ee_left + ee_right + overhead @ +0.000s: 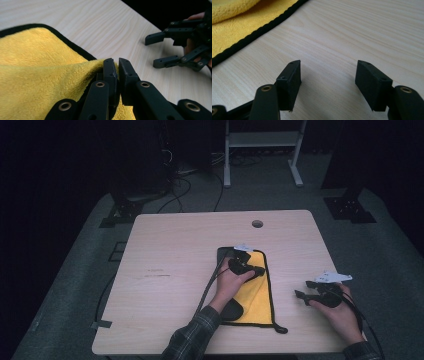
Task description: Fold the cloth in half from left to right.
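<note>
The left tongs (118, 65) are clamped on a fold of the yellow cloth (37, 75), the 2 jaws pressed nearly together with plush pile bunched between them. The cloth lies on the table (170, 270) directly under and behind these tongs, partly folded over itself, with its black-piped hem running off to their far side. The right tongs (325, 75) stand apart with nothing between them, resting low over bare wood, the cloth's hem off to their upper left and well clear of the jaws.

The cloth looks light, soft and limp: it will drape and sag from whatever point is held, and it should not slip readily because the pile gives the pads plenty to bite. The piped hem is probably the firmest place to take hold, ideally at a corner, so a fold can be carried over cleanly; a grip in mid-panel would likely just gather a bunch.

The high view gives the whole layout: the cloth (257, 292) as a narrow strip, the left tongs (247, 267) over its far half, the right tongs (306, 290) off beside it. The left gripper view adds the pinch itself, and the right tongs' open jaws farther off.
</note>
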The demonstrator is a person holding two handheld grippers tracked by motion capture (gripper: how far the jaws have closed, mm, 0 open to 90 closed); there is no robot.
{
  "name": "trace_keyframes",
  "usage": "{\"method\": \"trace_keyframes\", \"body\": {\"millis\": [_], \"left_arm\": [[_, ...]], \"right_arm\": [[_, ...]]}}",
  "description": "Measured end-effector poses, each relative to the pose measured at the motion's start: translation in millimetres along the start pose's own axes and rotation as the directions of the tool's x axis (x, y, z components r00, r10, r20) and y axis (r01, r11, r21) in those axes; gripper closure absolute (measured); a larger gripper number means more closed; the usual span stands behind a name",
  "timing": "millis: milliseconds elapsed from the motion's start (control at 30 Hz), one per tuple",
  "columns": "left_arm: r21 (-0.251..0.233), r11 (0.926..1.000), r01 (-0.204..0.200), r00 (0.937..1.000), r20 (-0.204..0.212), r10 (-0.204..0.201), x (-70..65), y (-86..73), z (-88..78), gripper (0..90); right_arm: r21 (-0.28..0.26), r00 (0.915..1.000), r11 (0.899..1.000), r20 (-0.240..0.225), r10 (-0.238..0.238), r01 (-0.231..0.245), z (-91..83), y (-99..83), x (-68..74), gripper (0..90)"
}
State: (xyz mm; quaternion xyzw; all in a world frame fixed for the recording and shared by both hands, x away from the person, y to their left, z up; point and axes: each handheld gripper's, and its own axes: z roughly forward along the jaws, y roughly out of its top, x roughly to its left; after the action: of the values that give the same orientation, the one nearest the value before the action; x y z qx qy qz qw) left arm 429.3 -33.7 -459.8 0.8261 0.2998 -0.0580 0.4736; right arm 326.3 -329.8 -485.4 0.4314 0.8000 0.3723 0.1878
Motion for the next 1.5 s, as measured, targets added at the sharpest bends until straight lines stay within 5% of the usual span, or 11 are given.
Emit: {"method": "trace_keyframes", "body": {"millis": [433,600,833,1067,1333,1500], "left_arm": [[0.069,0.9973,0.028,0.9996,-0.005,-0.028,0.2,-2.8,24.7,83.2],[0.063,0.998,0.0,0.9999,0.012,-0.001,-3.4,-1.9,23.1,73.8],[0.006,0.9981,-0.061,0.9981,-0.007,0.061,-7.9,2.8,-13.6,64.3],[-0.018,0.9968,-0.078,0.9927,-0.093,0.076,-1.0,-8.9,-58.3,63.4],[-0.008,0.9981,-0.062,0.9776,-0.202,0.059,14.6,-37.5,-86.4,61.9],[0.025,0.9992,-0.03,0.9611,-0.274,0.035,29.4,-52.6,-100.0,59.8]], "right_arm": [[0.001,1.0,1.0,-0.001,-0.004,0.004,0.2,0.2,0.1,36.3],[0.002,1.0,1.0,-0.001,-0.003,0.003,0.2,0.2,0.2,36.2],[-0.002,1.0,1.0,-0.004,-0.001,0.001,0.3,0.1,-0.2,36.4],[0.002,1.0,1.0,-0.001,-0.006,0.006,0.2,0.2,0.3,36.1],[0.002,1.0,1.0,0.001,-0.007,0.007,0.2,0.2,0.6,36.0],[0.001,1.0,1.0,0.001,-0.006,0.006,0.0,0.0,0.5,36.0]]}}
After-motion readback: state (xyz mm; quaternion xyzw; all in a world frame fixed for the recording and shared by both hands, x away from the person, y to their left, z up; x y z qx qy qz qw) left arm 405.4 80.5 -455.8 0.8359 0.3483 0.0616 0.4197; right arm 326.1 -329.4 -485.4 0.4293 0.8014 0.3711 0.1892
